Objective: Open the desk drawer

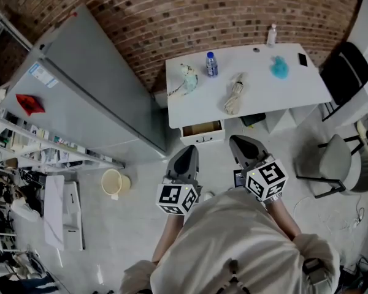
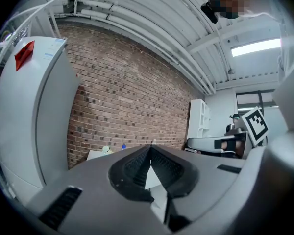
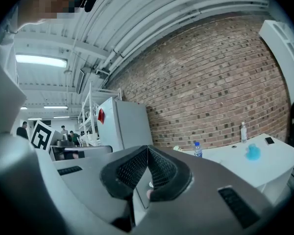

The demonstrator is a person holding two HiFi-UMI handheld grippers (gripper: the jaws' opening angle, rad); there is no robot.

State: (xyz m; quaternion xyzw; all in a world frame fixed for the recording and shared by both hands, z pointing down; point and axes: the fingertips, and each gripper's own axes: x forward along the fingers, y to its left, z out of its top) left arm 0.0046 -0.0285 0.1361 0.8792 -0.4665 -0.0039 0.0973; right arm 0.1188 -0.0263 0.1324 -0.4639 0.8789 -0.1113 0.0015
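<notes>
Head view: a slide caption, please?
From above: left tool and right tool, both shut, held before a white desk with its drawer partly open.

Red brick wall (image 1: 172, 11) behind; grey floor (image 1: 110, 237); white fridge (image 1: 92, 84) left; black chair (image 1: 346, 72) right; ceiling strip light (image 2: 257, 47).

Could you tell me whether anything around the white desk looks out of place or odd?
Only the desk drawer: it stands pulled out beneath the white desk, its brown inside showing. Nothing looks spilled or damaged.
</notes>
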